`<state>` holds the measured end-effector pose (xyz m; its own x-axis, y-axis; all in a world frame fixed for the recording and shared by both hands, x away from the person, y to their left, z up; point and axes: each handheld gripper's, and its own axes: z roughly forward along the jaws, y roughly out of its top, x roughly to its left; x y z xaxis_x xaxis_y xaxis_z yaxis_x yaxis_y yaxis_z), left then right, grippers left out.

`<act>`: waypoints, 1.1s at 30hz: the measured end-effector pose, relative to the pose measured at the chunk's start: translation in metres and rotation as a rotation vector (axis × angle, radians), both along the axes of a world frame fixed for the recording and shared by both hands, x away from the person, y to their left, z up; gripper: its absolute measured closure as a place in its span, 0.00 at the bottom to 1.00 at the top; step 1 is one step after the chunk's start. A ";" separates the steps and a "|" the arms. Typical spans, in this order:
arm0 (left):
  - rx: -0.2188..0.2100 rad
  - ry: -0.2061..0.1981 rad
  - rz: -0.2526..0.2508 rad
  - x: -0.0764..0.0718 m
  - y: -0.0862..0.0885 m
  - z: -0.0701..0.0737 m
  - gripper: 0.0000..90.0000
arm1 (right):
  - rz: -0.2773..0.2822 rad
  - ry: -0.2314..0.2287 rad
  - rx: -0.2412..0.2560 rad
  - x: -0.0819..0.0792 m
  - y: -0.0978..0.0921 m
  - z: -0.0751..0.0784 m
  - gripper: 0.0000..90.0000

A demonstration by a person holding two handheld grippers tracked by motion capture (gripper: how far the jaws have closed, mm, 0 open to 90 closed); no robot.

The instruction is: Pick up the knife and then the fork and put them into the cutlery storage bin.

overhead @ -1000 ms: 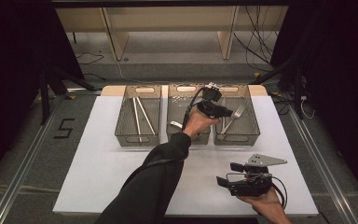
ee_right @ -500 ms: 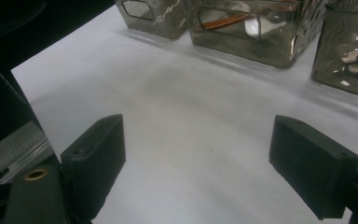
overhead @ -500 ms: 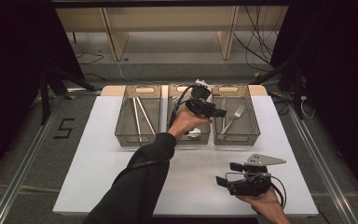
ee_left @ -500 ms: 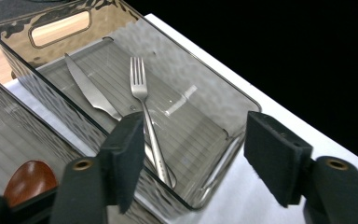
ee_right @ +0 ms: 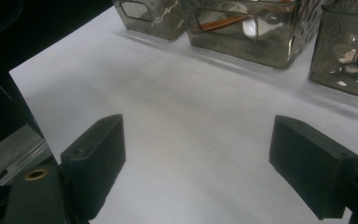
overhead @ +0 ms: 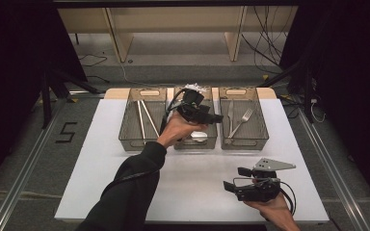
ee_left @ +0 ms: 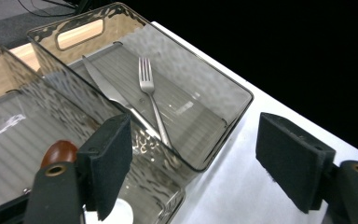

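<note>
The only writing to be read is a black figure "5" (overhead: 65, 132) marked on the grey floor (overhead: 24, 159) left of the table. That floor carries metal rails along both sides, loose black cables run across it beyond the table, and a pale wooden shelf frame (overhead: 173, 29) stands at the back; the rest of the room is dark.

The rectangular white-topped table (overhead: 101, 168) has a light wooden edge at its far side. Along that far side stand three clear smoky plastic bins with cut-out handles, side by side. The left bin (overhead: 125, 132) holds two thin pale sticks (overhead: 144, 118) lying lengthwise. The middle bin (overhead: 207, 142) holds a white object at its near end and, seen in the left gripper view, a rounded brown piece (ee_left: 58, 151). The right bin (overhead: 262, 130) holds a silver table knife (ee_left: 107, 88) and a silver fork (ee_left: 151, 100), the fork's handle crossing over the knife.

The left gripper (overhead: 212, 117), black and held in a dark-sleeved arm, hovers above the middle bin pointing toward the right bin, whose near wall stands between its pads and the cutlery; its jaws are spread wide with nothing between them. The right gripper (overhead: 233, 180), black with a grey three-cornered plate, sits low over the bare near right part of the table, well apart from the bins, jaws likewise wide apart and empty.
</note>
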<state>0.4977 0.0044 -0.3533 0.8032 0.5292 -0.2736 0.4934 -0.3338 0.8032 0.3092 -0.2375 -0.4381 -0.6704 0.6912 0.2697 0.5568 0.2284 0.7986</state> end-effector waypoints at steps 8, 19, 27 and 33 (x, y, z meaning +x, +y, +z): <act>-0.022 -0.009 0.007 -0.009 0.014 0.000 0.25 | -0.003 -0.007 0.001 0.000 0.000 0.000 0.21; -0.035 -0.031 0.026 -0.028 0.041 -0.004 0.23 | -0.005 -0.008 0.003 0.000 -0.001 -0.001 0.21; -0.053 -0.039 0.039 -0.044 0.065 -0.010 0.22 | -0.005 -0.008 0.004 0.001 -0.002 -0.001 0.21; -0.068 -0.046 0.052 -0.056 0.080 -0.017 0.22 | -0.006 -0.007 0.004 0.002 -0.002 -0.002 0.21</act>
<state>0.4414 0.0847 -0.3705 0.7879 0.5516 -0.2739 0.4708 -0.2527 0.8453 0.3114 -0.2394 -0.4401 -0.6683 0.6941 0.2676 0.5523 0.2220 0.8036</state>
